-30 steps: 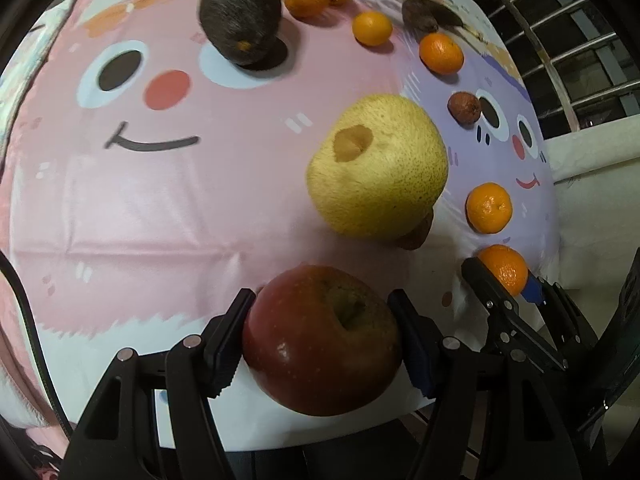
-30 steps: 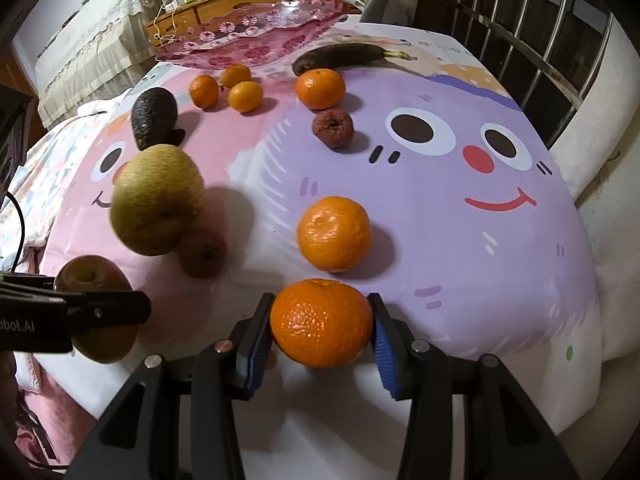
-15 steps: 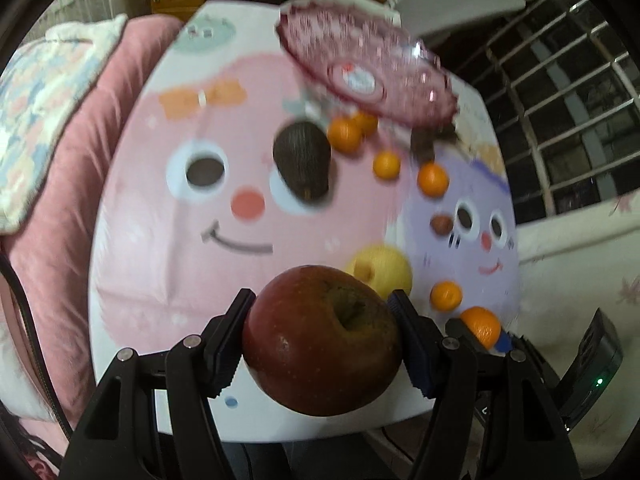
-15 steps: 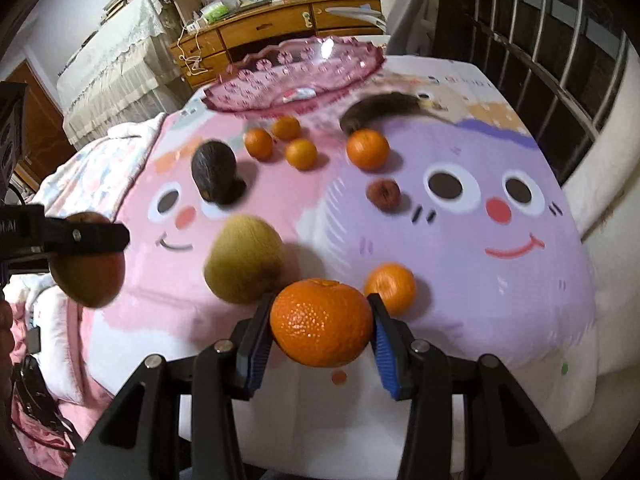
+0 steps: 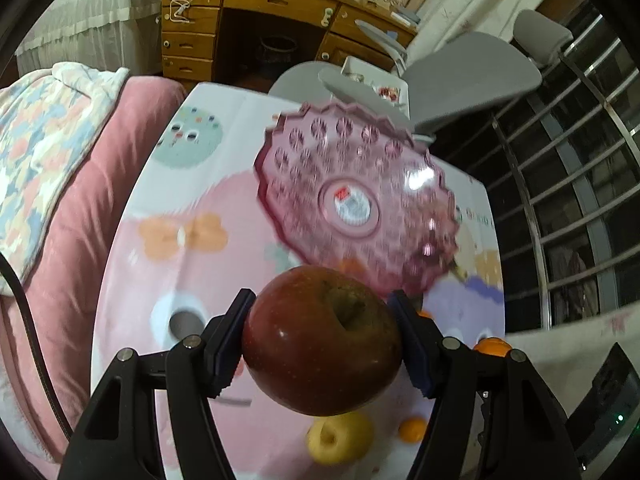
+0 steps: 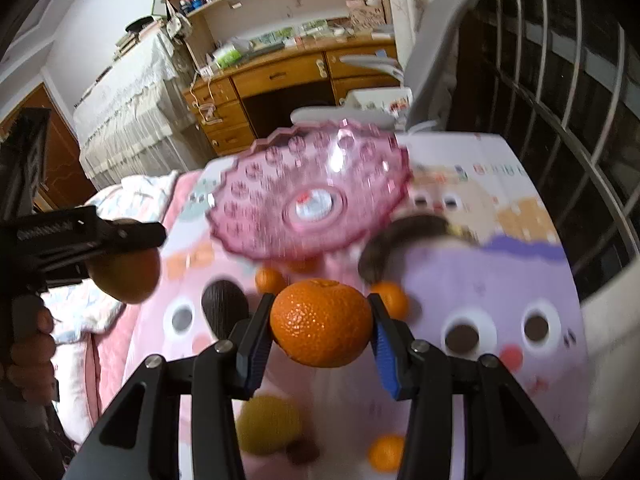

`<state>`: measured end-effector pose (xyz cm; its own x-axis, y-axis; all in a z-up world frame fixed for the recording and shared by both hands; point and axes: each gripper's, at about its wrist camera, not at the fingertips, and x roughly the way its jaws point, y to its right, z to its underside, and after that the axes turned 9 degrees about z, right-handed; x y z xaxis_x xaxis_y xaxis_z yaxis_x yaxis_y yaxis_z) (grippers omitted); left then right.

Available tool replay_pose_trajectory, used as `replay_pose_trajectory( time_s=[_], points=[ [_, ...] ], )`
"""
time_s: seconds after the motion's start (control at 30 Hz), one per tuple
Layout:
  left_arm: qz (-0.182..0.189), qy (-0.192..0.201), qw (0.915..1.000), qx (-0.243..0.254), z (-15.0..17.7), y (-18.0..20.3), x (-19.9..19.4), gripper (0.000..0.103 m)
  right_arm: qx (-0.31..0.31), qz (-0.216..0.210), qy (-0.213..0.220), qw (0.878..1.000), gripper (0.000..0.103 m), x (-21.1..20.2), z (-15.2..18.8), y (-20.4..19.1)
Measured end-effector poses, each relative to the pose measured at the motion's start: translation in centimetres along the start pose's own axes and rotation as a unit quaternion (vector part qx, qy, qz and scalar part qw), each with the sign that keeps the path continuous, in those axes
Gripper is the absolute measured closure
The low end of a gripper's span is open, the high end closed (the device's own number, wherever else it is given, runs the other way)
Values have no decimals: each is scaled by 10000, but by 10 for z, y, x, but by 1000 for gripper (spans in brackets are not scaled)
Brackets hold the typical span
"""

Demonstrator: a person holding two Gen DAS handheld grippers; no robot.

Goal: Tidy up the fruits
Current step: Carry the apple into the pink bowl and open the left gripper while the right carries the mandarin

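Note:
My left gripper (image 5: pixel 322 340) is shut on a red apple (image 5: pixel 322 340) and holds it high above the table, short of the pink glass dish (image 5: pixel 356 204). My right gripper (image 6: pixel 322 328) is shut on an orange (image 6: pixel 322 328), also raised, in front of the same dish (image 6: pixel 312 196). The left gripper and its apple (image 6: pixel 124 276) show at the left of the right wrist view. Below lie a yellow pear (image 6: pixel 268 424), an avocado (image 6: pixel 224 308), a dark banana (image 6: pixel 404 244) and several small oranges (image 6: pixel 386 452).
The table carries a pink and purple cartoon-face cloth (image 6: pixel 500 280). A pink sofa with a blanket (image 5: pixel 52 184) is at the left. A wooden desk (image 5: pixel 256 20) and a grey chair (image 5: pixel 472 76) stand behind the table. A metal window grille (image 5: pixel 568 184) runs along the right.
Both grippers have risen and moved forward towards the pink dish with their fruit. The dish now fills the middle of both views, and the fruit on the table has dropped below.

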<state>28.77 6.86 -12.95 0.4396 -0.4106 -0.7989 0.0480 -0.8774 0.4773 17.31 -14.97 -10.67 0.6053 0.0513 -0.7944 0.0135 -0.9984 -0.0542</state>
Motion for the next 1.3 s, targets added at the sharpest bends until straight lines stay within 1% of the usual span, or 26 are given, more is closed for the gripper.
replay_pose_trajectory(
  time_s=[0.1, 0.23, 0.33, 0.43, 0.57, 0.7, 0.8, 1.0, 1.07, 1.1, 1.13, 1.2, 1.27, 1.3],
  points=[
    [11, 128, 9999, 23, -17, 5, 14, 37, -100, -89, 169, 9998, 58, 13, -22, -2],
    [41, 202, 9998, 49, -38, 11, 35, 37, -240, -94, 247, 9994, 58, 33, -44, -3],
    [66, 292, 9995, 59, -47, 11, 48, 37, -316, -126, 248, 9991, 58, 51, -50, -2],
    [35, 291, 9995, 121, -53, 10, 64, 37, -410, -180, 171, 9988, 58, 70, -52, -3],
    [-170, 163, 9996, 166, -56, 7, 86, 37, -550, -216, 63, 9982, 58, 90, -54, -8],
    [-375, -57, 9990, 233, -60, 3, 106, 37, -706, -269, -169, 9970, 58, 107, -53, -15],
    [-493, -126, 9984, 238, -61, -1, 115, 37, -752, -267, -306, 9963, 57, 116, -52, -18],
    [-607, -200, 9977, 232, -62, -6, 127, 36, -748, -202, -393, 9962, 57, 126, -51, -19],
    [-543, -94, 9980, 298, -63, -5, 125, 36, -746, -215, -410, 9961, 57, 128, -51, -18],
    [-506, -40, 9982, 333, -64, -2, 122, 35, -750, -224, -419, 9960, 57, 129, -51, -18],
    [-488, 12, 9981, 368, -65, -1, 121, 30, -766, -267, -368, 9960, 56, 128, -52, -18],
    [-532, 69, 9975, 455, -66, 2, 119, 28, -812, -285, -281, 9959, 52, 126, -52, -20],
    [-560, 63, 9973, 473, -65, 3, 118, 28, -861, -253, -293, 9955, 47, 126, -51, -23],
    [-537, 69, 9975, 453, -64, 3, 116, 28, -869, -260, -307, 9954, 47, 126, -50, -24]
  ],
)
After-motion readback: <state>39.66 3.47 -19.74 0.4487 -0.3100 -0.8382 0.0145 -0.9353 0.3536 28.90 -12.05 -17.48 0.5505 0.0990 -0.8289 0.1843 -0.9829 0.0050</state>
